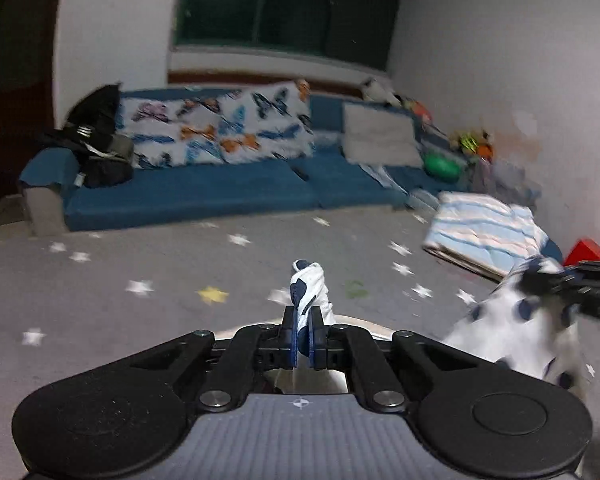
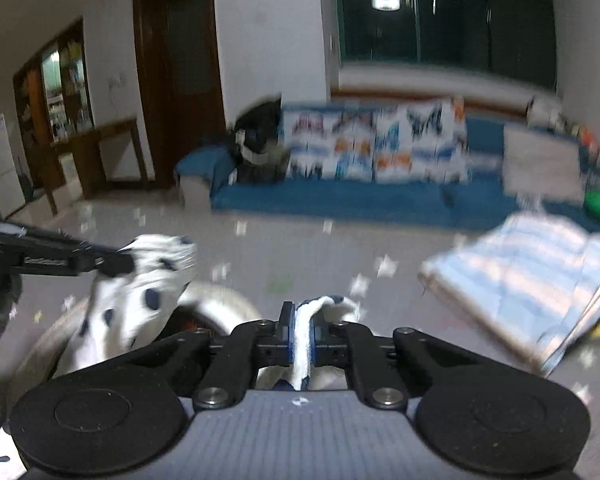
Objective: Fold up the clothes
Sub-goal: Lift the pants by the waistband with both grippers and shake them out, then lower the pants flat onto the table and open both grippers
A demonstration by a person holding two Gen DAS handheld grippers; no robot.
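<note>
White garment (image 1: 312, 292) with dark blue spots is pinched at one edge by the left gripper (image 1: 303, 336) in the left wrist view, the jaws closed narrow on a fold of cloth that sticks up and forward past the fingertips. Off to the right of this view another part of the same spotted cloth hangs from the right gripper (image 1: 580, 288), which reaches in from the frame edge and is clamped on it, so the piece is held up above the grey star-patterned carpet (image 1: 140, 280) rather than lying on it. Beyond the carpet stands a blue sofa (image 1: 204, 196) with a butterfly-print blanket (image 1: 220, 128) over its back, a black bag (image 1: 96, 136) at its left end and a green ball (image 1: 442, 166) toward the right. A striped folded blanket (image 1: 484, 232) lies on the floor near the right wall. In the right wrist view, which is blurred, the right gripper (image 2: 302, 340) has its jaws closed tight on a white strip of the garment (image 2: 140, 300) running between them. The left gripper (image 2: 108, 264) comes in from the left, closed on a bunched spotted corner, with the cloth drooping below it. A dark wooden door (image 2: 180, 80) stands in the wall at the left of this view.
</note>
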